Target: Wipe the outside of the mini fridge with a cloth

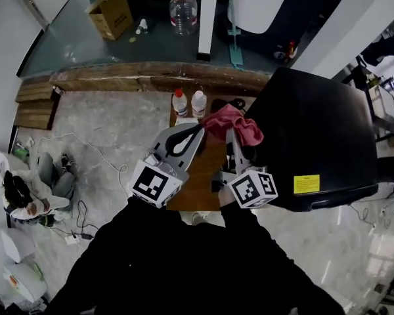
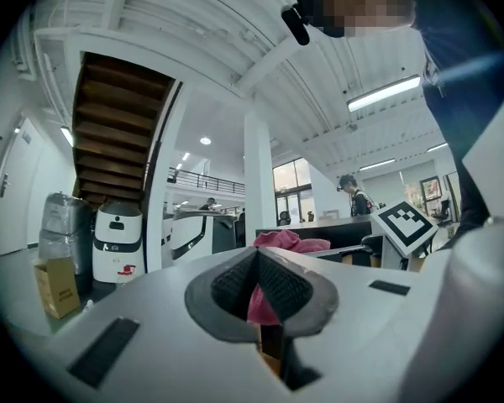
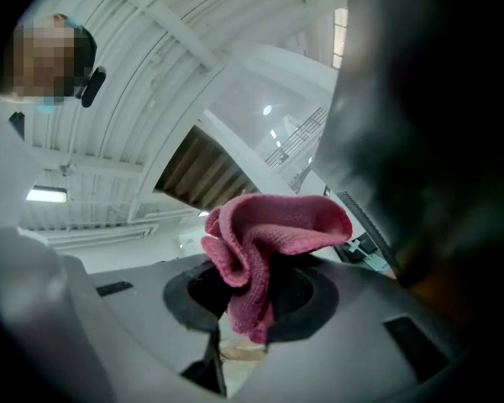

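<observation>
Pink cloth [image 3: 277, 225], soft and light, was pinched at its bunched middle by right gripper [image 3: 248, 296] beside fridge [image 1: 315, 123]; left gripper [image 2: 259, 267] jaws together, empty.

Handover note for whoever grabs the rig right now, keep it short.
Left tool: jaws shut, nothing gripped, close beside the cloth.
Right tool: shut on the pink cloth, which bunches up above the jaws.
Mini fridge: black, just right of the cloth; can't tell if they touch.
Done: cloth is in hand.
Left: wipe the fridge's outside; no wiped area can be made out.
</observation>
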{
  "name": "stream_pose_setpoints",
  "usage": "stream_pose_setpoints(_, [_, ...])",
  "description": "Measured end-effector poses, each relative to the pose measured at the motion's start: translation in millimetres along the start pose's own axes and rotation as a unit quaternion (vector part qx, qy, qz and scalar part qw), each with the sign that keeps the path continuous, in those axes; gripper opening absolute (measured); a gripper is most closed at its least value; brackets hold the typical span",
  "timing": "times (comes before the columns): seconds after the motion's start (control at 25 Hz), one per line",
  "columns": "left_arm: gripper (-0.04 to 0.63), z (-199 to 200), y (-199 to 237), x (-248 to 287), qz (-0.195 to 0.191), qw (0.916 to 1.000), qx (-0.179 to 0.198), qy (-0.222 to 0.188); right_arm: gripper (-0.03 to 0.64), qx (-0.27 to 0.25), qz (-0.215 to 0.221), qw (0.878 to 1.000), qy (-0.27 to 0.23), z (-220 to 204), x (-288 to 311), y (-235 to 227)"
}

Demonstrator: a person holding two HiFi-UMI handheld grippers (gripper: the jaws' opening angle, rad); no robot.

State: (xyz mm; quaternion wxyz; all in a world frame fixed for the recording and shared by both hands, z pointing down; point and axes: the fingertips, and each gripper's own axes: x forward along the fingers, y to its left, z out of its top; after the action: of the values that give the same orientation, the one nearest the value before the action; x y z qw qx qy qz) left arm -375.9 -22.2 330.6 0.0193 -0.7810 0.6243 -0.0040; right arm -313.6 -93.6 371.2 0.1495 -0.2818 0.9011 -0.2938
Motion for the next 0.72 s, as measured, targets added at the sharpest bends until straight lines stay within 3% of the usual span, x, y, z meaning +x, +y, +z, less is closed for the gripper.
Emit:
stream_pose_setpoints(0.2, [0.005,-1.9,20.0,48.9,-0.045,0.999,-0.008,0.002,0.086,0.038,-0.08,0.993,-0.072,24.8,17.4,-35.6])
stream_pose_setpoints(0.44, [0.005,7.6,30.6,90.2,-0.13,0.9914,-0.005,-0.011,0.086,0.11,-0.135,0.969,-0.173,56.9,35.3,-64.8])
stream_pose_setpoints(0.52, [0.005,0.6,29.5,99.2,-0.153,0.9881,-0.01,-0.009,0.086,0.149,-0.174,0.953,-0.199,56.4,24.8,-86.2])
stream_pose_setpoints(0.6, [0.005,-7.2,26.5,108.6,-0.174,0.9846,-0.011,-0.006,0.086,0.201,-0.223,0.929,-0.216,49.3,10.6,-110.8])
stream_pose_setpoints(0.72, [0.005,-12.5,21.4,119.6,-0.204,0.9789,-0.007,-0.016,0.087,0.254,-0.217,0.909,-0.251,50.6,9.2,-121.9])
